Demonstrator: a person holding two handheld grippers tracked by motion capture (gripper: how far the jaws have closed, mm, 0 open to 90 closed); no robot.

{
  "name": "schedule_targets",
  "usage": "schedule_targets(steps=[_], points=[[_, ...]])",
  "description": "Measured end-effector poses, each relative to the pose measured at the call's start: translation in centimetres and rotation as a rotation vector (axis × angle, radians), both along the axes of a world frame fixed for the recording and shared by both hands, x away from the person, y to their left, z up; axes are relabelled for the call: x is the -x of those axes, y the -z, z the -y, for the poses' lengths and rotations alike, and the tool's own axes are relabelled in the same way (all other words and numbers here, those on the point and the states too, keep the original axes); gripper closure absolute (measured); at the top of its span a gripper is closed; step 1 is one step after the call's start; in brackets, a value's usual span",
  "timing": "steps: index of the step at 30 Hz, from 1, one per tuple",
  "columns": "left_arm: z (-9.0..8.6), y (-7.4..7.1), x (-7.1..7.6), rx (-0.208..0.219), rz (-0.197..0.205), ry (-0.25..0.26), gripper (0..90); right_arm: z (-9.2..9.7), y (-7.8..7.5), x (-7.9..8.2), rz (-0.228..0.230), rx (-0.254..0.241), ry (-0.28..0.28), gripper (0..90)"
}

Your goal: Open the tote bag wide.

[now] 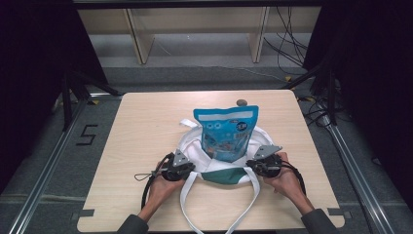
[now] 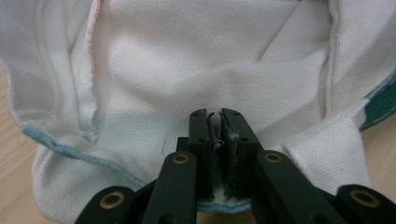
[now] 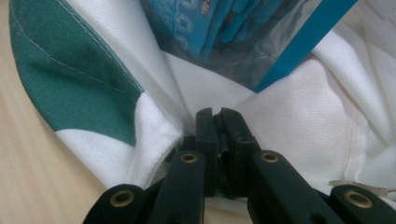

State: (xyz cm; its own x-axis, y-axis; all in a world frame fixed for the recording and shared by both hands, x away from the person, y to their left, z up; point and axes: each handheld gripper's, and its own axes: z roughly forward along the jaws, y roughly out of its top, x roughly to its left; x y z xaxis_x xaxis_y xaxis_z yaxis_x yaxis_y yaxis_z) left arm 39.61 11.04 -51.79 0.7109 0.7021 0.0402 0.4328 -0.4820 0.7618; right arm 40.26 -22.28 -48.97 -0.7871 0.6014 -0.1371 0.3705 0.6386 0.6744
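Item: white tote bag (image 1: 195,146) with green panel, laid on worktop (image 1: 141,122), blue pouch (image 1: 226,134) half inside. Left tool (image 1: 187,168) and right tool (image 1: 253,165) are clenched on its rim. Step judged: bagging. Next: rim to be drawn over the pouch.

High view: overhead, facing forward-down over table (image 1: 146,122). Gripper views: close up along own jaws (both sharing white bag (image 1: 195,146) cloth).

A light wooden table (image 1: 141,146) carries a white-and-green cloth bag (image 1: 221,174) and, perhaps, a small coin-like disc (image 1: 241,103).
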Motion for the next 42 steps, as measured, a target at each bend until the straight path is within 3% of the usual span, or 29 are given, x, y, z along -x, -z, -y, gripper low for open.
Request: schedule_targets(steps=[1,3,4,7,8,12,13,14,15,18,23,24,28,29,31,33,35,38,40,42], points=[[0.0,0.0,-0.1,0.000,0.003,-0.005,82.0,0.0,-0.1,-0.2,-0.011,0.011,-0.002,86.6],[0.0,0.0,-0.5,0.009,-0.008,-0.008,82.0,-0.2,0.0,-0.6,0.010,0.008,0.004,86.6],[-0.2,0.0,-0.8,-0.007,-0.002,-0.006,81.9,-0.2,-0.1,-0.9,0.000,0.011,0.003,86.6],[-0.1,0.1,-1.2,0.018,0.000,-0.036,81.0,-0.4,0.1,-1.7,0.004,0.002,0.023,86.5],[-0.3,0.1,-1.6,-0.001,0.002,-0.034,80.9,-0.5,0.1,-1.9,0.006,0.002,0.025,86.5],[-0.4,0.2,-2.5,0.015,0.006,-0.066,80.2,-0.9,0.1,-3.0,0.006,0.008,0.041,86.4],[-0.4,0.1,-2.8,0.011,0.004,-0.065,80.1,-1.0,0.2,-3.3,0.030,0.013,0.051,86.8],[-0.5,0.1,-3.0,0.009,-0.003,-0.064,79.9,-1.3,0.3,-3.5,0.041,0.066,0.061,86.9],[-0.6,0.0,-3.2,-0.003,0.005,-0.057,79.8,-1.6,0.6,-3.9,0.053,0.081,0.065,87.5],[-0.7,0.1,-3.6,0.000,-0.003,-0.069,79.6,-2.0,0.6,-4.5,0.035,0.087,0.068,87.7],[-0.8,0.2,-4.2,0.023,0.003,-0.095,79.4,-1.9,0.8,-5.3,0.028,0.045,0.083,87.7],[-0.9,0.1,-4.4,0.004,0.005,-0.091,79.4,-1.9,0.7,-5.4,0.023,0.045,0.086,87.8],[-1.0,0.1,-4.9,0.004,-0.008,-0.098,79.2,-2.2,0.7,-6.0,0.029,0.052,0.093,87.9],[-1.0,0.1,-5.0,0.020,-0.005,-0.107,79.2,-2.3,0.9,-6.3,0.047,0.044,0.099,87.9],[-1.1,0.1,-5.2,0.010,0.004,-0.113,79.1,-2.3,0.9,-6.5,0.045,0.033,0.096,87.8],[-1.1,0.2,-5.5,0.032,-0.001,-0.124,79.0,-2.3,0.9,-6.7,0.048,0.034,0.104,87.9],[-1.2,0.1,-5.8,0.013,-0.002,-0.113,79.0,-2.4,1.0,-6.9,0.047,0.031,0.101,87.9],[-1.1,0.2,-6.0,0.032,-0.002,-0.128,78.9,-2.4,1.0,-7.2,0.049,0.019,0.105,87.8],[-1.0,0.2,-5.9,0.024,0.004,-0.130,78.8,-2.2,1.0,-7.5,0.074,0.043,0.097,87.8],[-1.0,0.1,-5.9,0.011,0.011,-0.125,78.2,-2.4,1.1,-7.3,0.055,0.022,0.116,87.7]])
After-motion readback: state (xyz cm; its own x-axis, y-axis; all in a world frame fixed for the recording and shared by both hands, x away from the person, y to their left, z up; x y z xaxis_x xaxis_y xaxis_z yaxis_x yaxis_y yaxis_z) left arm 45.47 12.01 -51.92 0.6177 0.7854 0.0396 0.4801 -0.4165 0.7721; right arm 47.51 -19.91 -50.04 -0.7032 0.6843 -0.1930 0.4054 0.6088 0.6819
